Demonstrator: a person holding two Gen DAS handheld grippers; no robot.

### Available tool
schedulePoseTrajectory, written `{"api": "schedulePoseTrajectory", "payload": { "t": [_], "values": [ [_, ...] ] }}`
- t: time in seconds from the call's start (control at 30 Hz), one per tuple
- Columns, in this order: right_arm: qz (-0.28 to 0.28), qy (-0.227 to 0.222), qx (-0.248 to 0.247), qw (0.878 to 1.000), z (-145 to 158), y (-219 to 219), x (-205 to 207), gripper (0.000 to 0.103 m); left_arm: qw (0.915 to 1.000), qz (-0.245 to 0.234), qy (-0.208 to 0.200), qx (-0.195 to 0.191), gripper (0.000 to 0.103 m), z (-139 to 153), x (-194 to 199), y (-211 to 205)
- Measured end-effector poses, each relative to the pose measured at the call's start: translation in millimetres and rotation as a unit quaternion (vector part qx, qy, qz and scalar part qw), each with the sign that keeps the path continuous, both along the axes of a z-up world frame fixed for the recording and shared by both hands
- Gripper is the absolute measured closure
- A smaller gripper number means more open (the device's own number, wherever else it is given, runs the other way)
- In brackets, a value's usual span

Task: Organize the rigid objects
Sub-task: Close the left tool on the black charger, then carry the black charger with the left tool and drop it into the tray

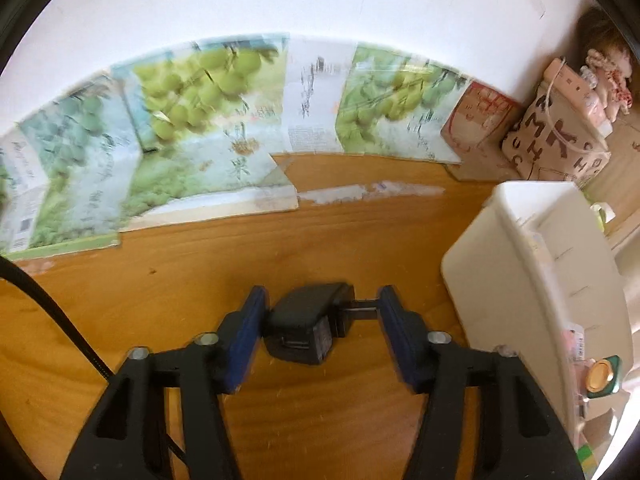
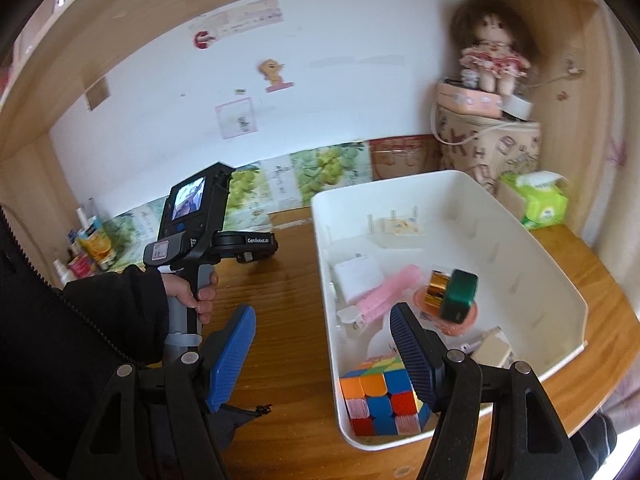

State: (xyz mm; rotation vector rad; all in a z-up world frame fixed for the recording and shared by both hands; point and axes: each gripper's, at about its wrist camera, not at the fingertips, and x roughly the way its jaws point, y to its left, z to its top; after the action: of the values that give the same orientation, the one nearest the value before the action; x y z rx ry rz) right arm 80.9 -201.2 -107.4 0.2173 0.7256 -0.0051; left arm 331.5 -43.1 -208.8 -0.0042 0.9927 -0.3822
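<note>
A black power adapter (image 1: 304,324) with metal prongs sits between the blue pads of my left gripper (image 1: 322,300), which is shut on it just above the wooden desk (image 1: 280,248). The left pad presses its body and the right pad meets the prongs. A white bin (image 1: 520,280) stands to the right. In the right wrist view my right gripper (image 2: 320,320) is open and holds nothing, straddling the near left wall of the white bin (image 2: 520,216). Inside lie a colour cube (image 2: 380,400), a white charger (image 2: 358,280), a pink clip (image 2: 384,296) and a green box (image 2: 456,296).
Fruit-printed cardboard (image 1: 192,128) lines the wall behind the desk. A lettered bag (image 2: 488,148) with a doll (image 2: 492,56) on top and a green tissue pack (image 2: 540,200) stand at the back right. Small bottles (image 2: 88,248) crowd the far left. A hand (image 2: 196,292) grips the left handle.
</note>
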Motion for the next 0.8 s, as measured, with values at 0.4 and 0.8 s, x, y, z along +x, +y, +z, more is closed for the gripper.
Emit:
{"api": "schedulePoseTrajectory", "payload": {
  "t": [0.4,0.8],
  "values": [
    [0.126,-0.011,0.028,0.992,7.0,-46.6,-4.2,0.032,0.9972,0.069,-0.025,-0.013,0.044,62.0,-99.1,-10.2],
    [0.188,-0.02,0.046,0.981,-0.9,-95.7,-24.1,0.032,0.9966,0.044,-0.065,-0.025,0.044,92.6,-179.3,-69.5]
  ]
}}
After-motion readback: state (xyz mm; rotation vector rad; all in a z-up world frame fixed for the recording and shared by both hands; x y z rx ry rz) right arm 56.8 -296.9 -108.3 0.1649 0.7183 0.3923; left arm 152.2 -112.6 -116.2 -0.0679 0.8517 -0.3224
